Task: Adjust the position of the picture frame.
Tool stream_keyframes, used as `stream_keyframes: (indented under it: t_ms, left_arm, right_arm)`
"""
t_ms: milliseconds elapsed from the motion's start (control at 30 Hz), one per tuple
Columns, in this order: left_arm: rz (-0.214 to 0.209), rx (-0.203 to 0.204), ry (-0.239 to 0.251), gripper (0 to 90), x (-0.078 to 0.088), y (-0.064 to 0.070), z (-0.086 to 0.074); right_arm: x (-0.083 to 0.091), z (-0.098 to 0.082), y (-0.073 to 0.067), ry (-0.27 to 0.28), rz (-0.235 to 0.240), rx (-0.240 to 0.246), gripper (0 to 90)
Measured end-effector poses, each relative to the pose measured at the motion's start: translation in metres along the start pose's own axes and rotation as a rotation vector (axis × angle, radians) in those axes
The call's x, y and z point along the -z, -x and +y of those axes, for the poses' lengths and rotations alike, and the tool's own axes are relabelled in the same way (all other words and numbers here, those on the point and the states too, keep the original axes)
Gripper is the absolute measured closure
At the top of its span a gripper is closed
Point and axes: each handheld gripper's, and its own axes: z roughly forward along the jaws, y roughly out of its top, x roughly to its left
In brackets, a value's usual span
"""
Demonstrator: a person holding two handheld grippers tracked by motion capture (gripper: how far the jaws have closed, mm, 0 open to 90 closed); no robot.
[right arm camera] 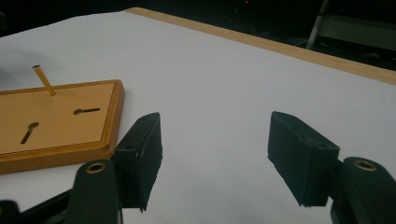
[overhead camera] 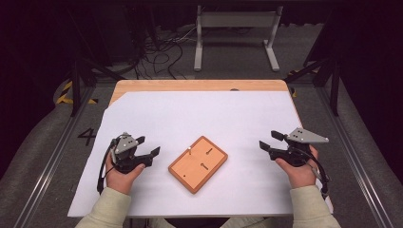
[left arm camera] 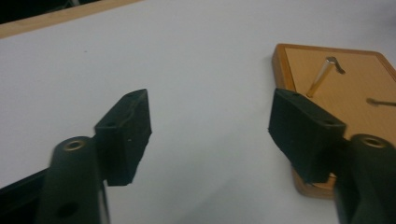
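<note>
while both pairs of jaws are standing spread with nothing between them, the wooden board (overhead camera: 198, 164), bearing a thin upright peg (left arm camera: 321, 76) and two keyhole slots, is lying between left gripper (overhead camera: 148, 146) and right gripper (overhead camera: 270, 140).

A dark numeral "4" (overhead camera: 87, 136) on the grey floor left of the table (overhead camera: 199, 85).

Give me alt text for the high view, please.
A wooden board with a small upright peg lies on a white-covered table, between a person's two hand-held grippers. The left gripper and right gripper both point inward, jaws open and empty.
</note>
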Motion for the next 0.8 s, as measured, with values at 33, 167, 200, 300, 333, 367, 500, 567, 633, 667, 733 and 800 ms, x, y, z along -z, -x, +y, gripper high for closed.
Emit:
stream_keyframes:
  t_ms: [33,167,200,300,333,367,500,567,633,667,733,800]
  left_arm:
    - [-0.01,-0.007,-0.011,36.7,-0.002,0.001,0.0]
    - [-0.059,-0.024,-0.062,52.6,-0.011,0.006,-0.001]
    - [-0.075,-0.024,-0.074,57.8,-0.013,0.007,-0.001]
    - [-0.111,-0.033,-0.112,72.1,-0.02,0.01,-0.001]
    - [-0.124,-0.029,-0.123,76.9,-0.022,0.011,-0.001]
    - [-0.131,-0.031,-0.133,80.9,-0.024,0.013,0.0]
    - [-0.17,-0.037,-0.199,89.9,-0.031,0.015,0.0]
    - [-0.184,-0.049,-0.238,90.0,-0.035,0.017,0.0]
    - [-0.201,-0.045,-0.277,90.0,-0.038,0.019,0.0]
    - [-0.214,-0.042,-0.301,90.0,-0.041,0.019,0.0]
    - [-0.225,-0.035,-0.316,90.0,-0.042,0.02,0.0]
    - [-0.247,-0.046,-0.353,90.0,-0.046,0.023,0.0]
  right_arm:
    - [0.0,0.0,0.0,-0.001,0.0,0.002,36.2]
    - [0.001,0.0,-0.001,-0.003,0.0,0.002,36.2]
    - [0.002,-0.001,-0.001,-0.005,0.0,0.0,36.2]
    - [0.003,-0.001,-0.001,-0.011,0.0,-0.003,36.2]
    - [0.003,-0.001,-0.001,-0.011,0.001,-0.002,36.2]
    - [0.003,-0.002,-0.002,-0.012,0.003,-0.005,36.1]
    - [0.006,-0.002,-0.001,-0.013,0.0,-0.001,35.9]
    - [0.007,-0.002,-0.002,-0.012,-0.001,-0.006,35.6]
    - [0.009,-0.002,-0.002,-0.01,-0.001,-0.006,35.5]
    - [0.009,-0.002,-0.002,-0.01,0.003,-0.008,35.4]
    - [0.01,-0.002,-0.003,-0.015,0.004,-0.012,35.3]
    - [0.011,-0.002,-0.003,-0.017,0.006,-0.011,35.2]
